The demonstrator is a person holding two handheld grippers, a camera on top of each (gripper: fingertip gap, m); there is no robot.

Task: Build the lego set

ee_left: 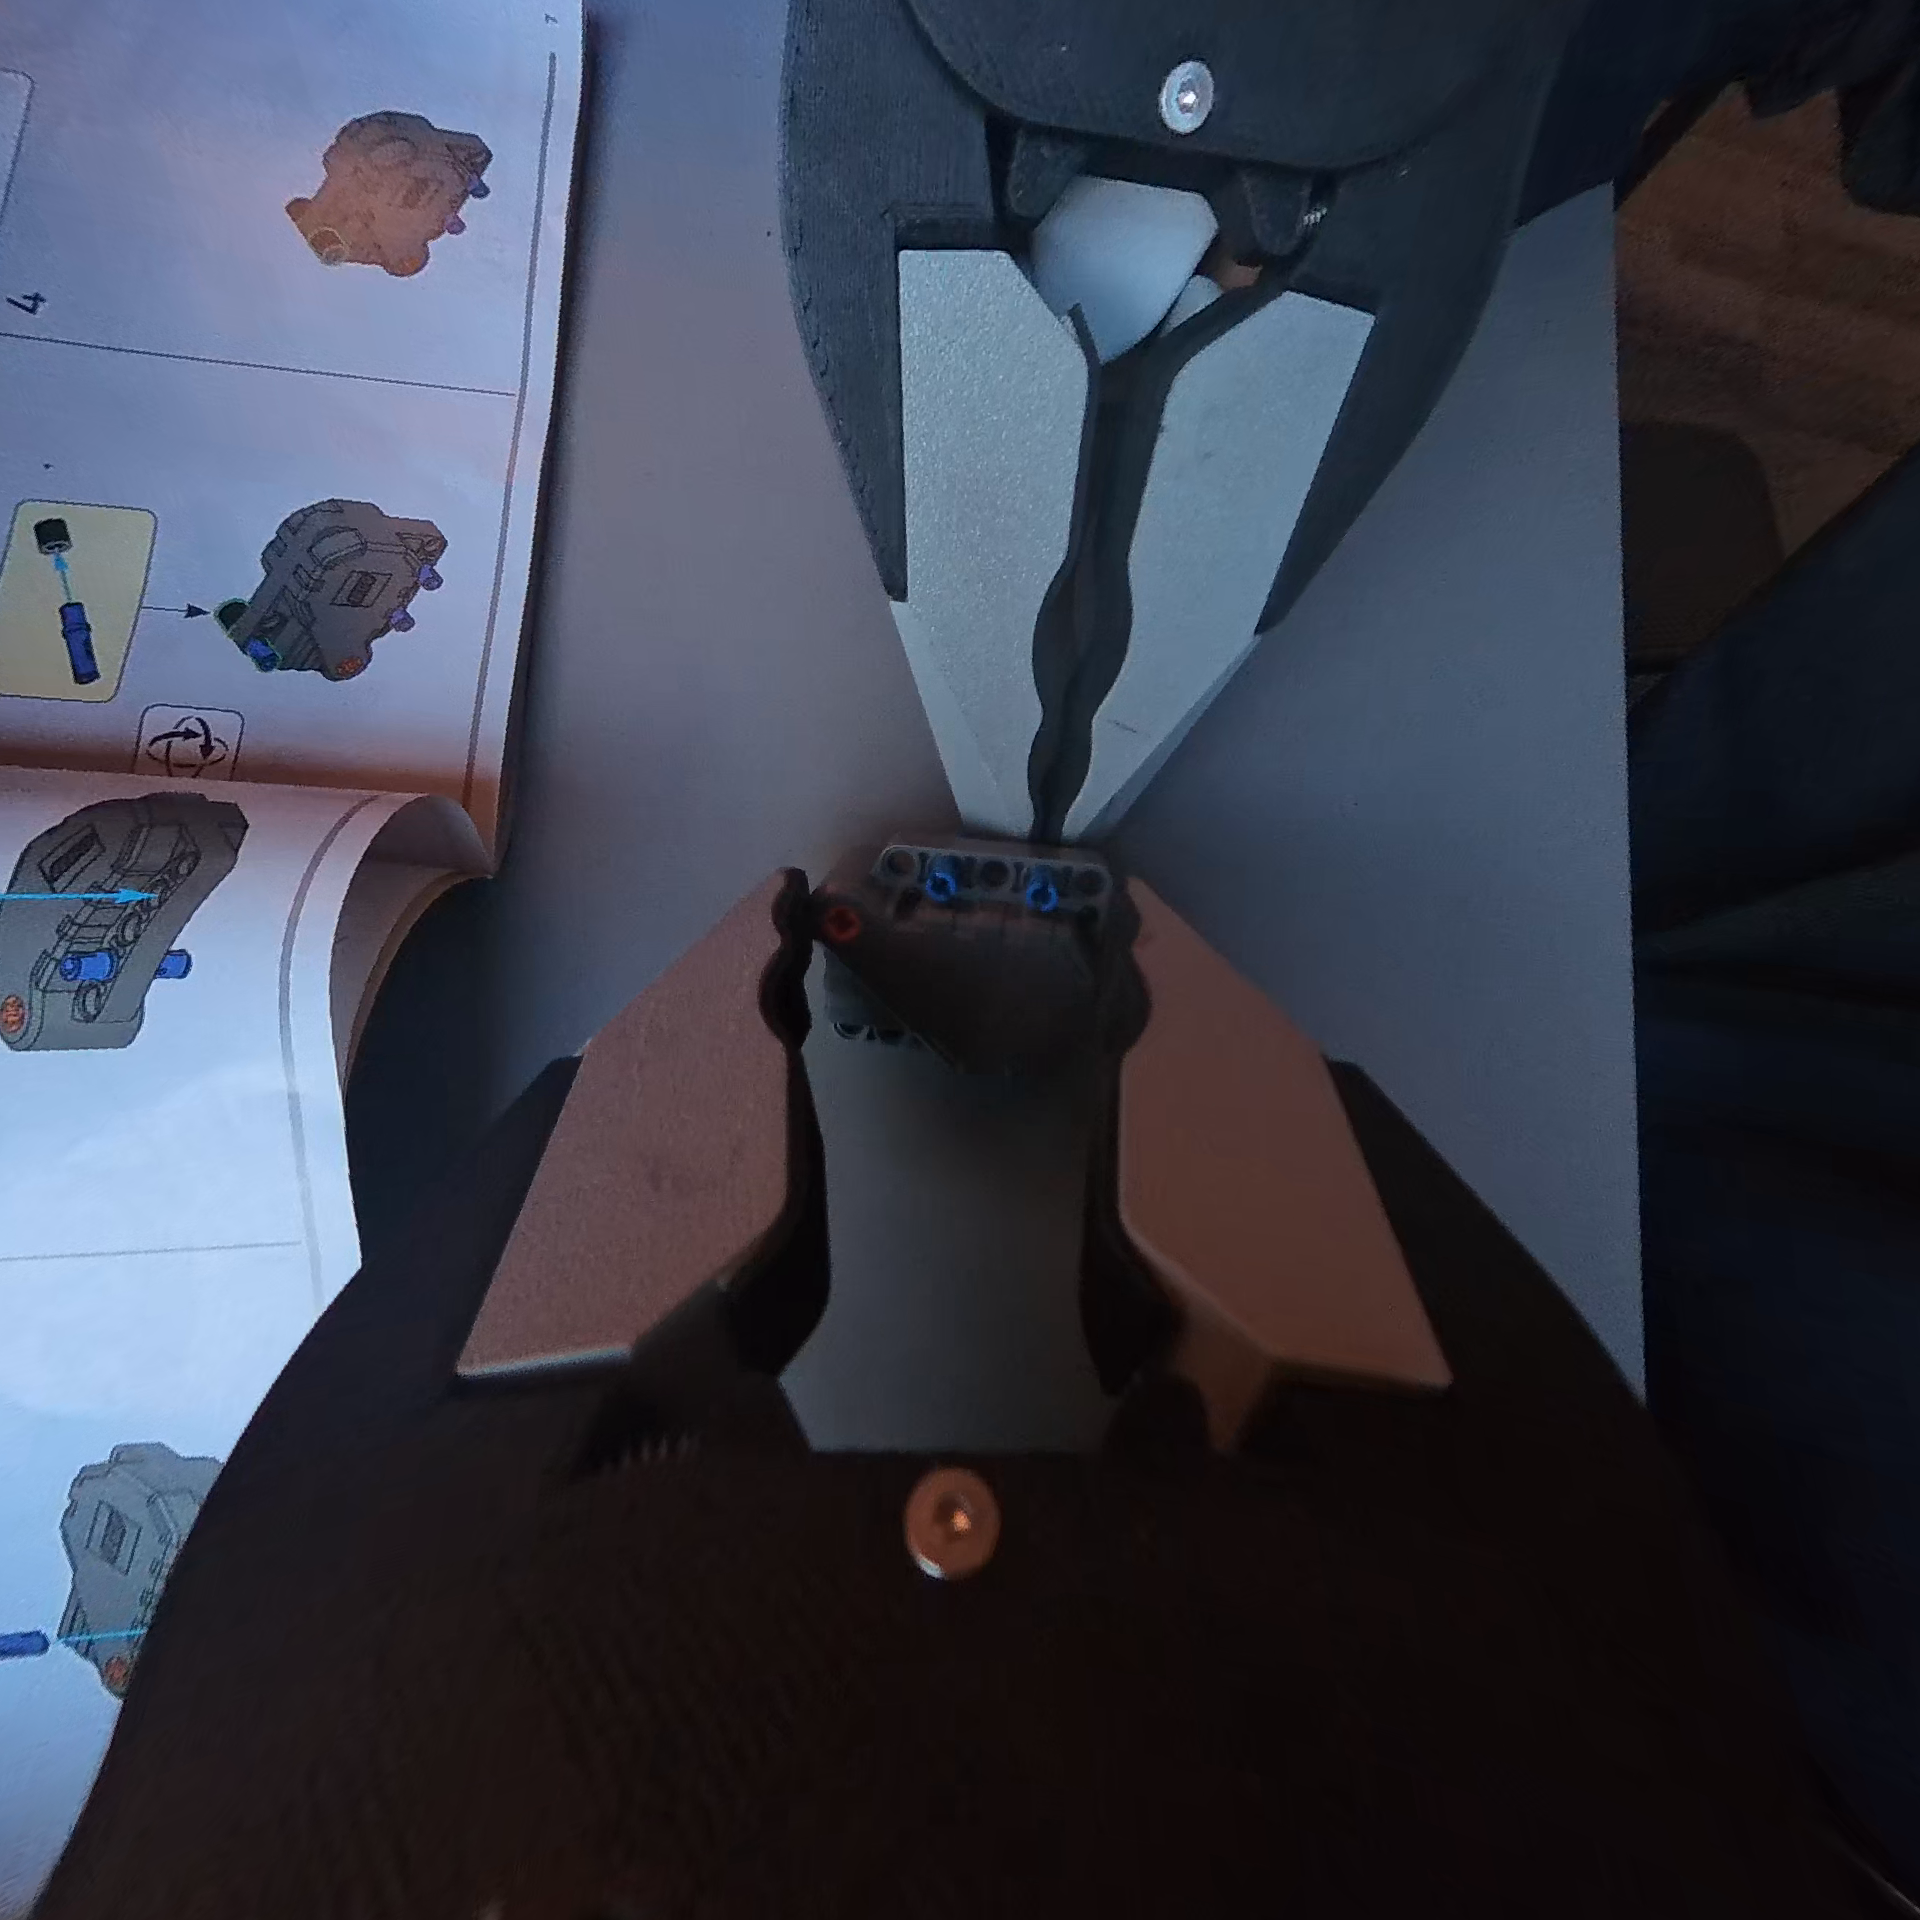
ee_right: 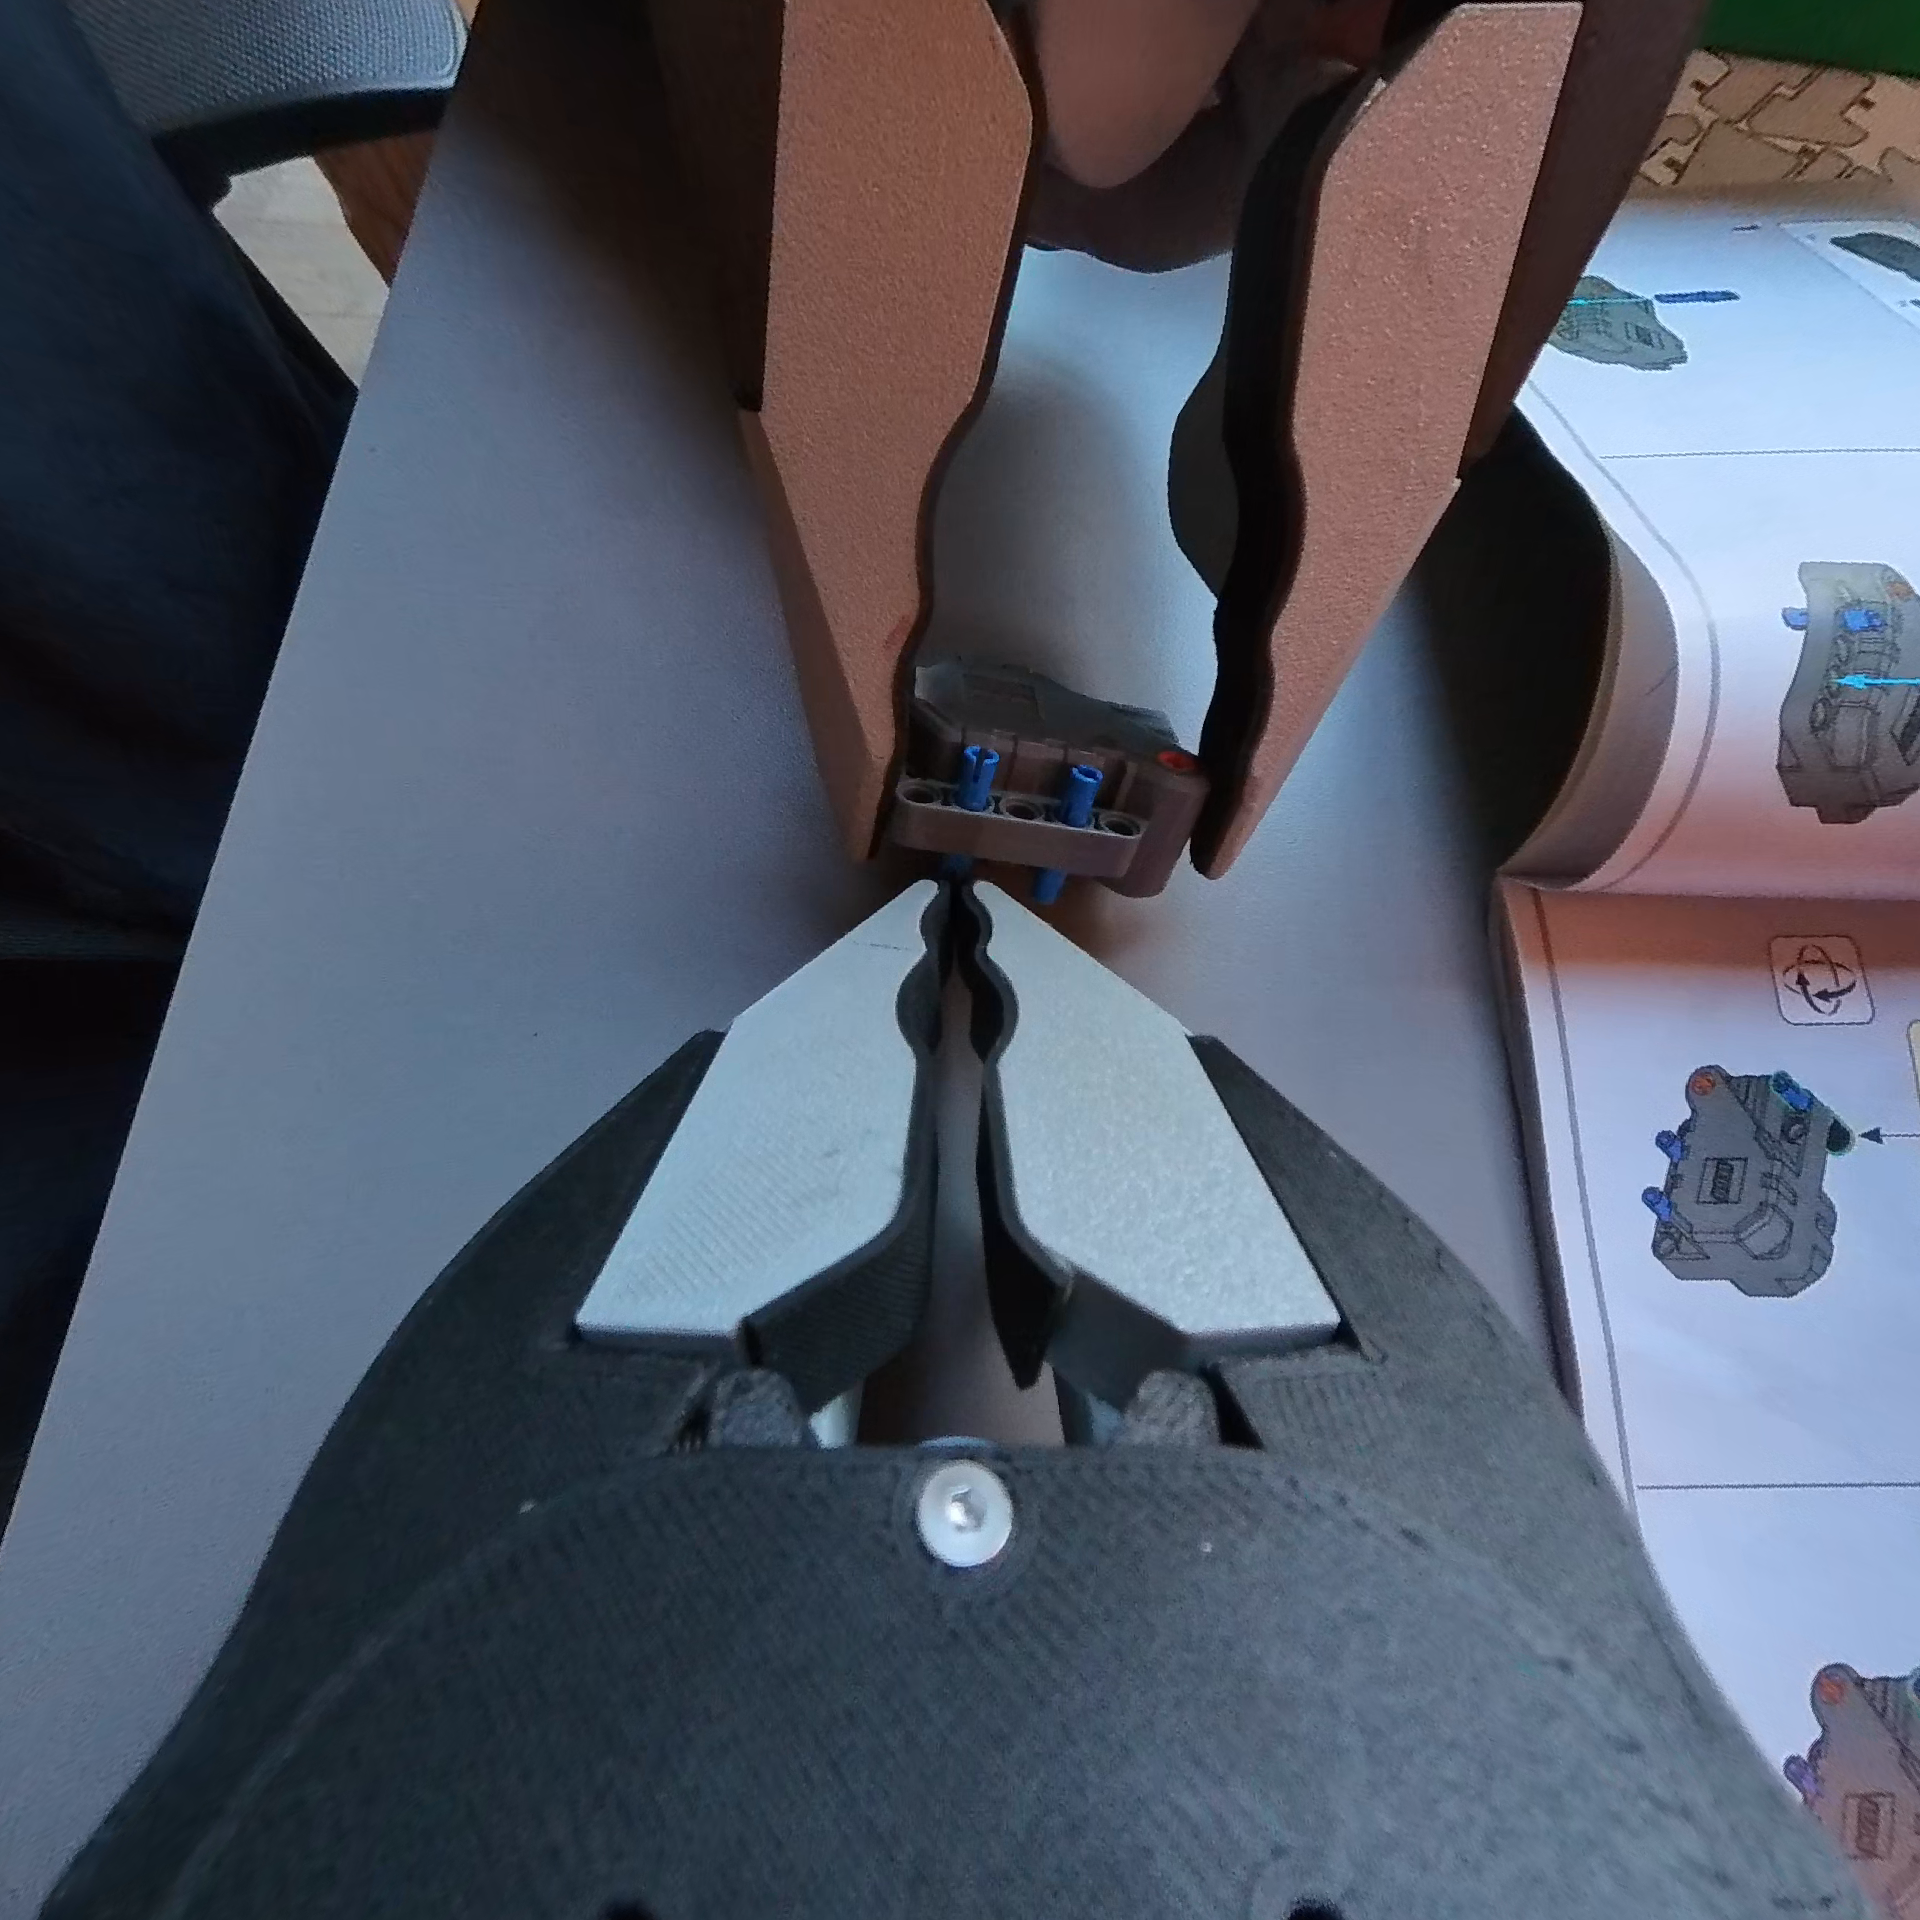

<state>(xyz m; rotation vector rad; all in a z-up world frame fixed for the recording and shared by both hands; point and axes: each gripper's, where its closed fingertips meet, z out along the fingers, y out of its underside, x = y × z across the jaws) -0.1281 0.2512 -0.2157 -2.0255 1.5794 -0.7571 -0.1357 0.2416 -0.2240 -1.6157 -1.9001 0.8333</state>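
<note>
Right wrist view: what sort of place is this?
Likely an office or home desk used as a build bench: a plain grey table, an open instruction booklet at its edge, and part of an office chair behind.

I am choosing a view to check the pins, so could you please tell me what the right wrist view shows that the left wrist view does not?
Only the right wrist view shows two blue pins passing through the grey beam and sticking out below it, with the right gripper closed on the end of one.

Only the left wrist view shows those pins end-on and the left gripper from behind.

Both show the left gripper clamped on the lego assembly, the red pin, the open instruction booklet and the grey table.
</note>
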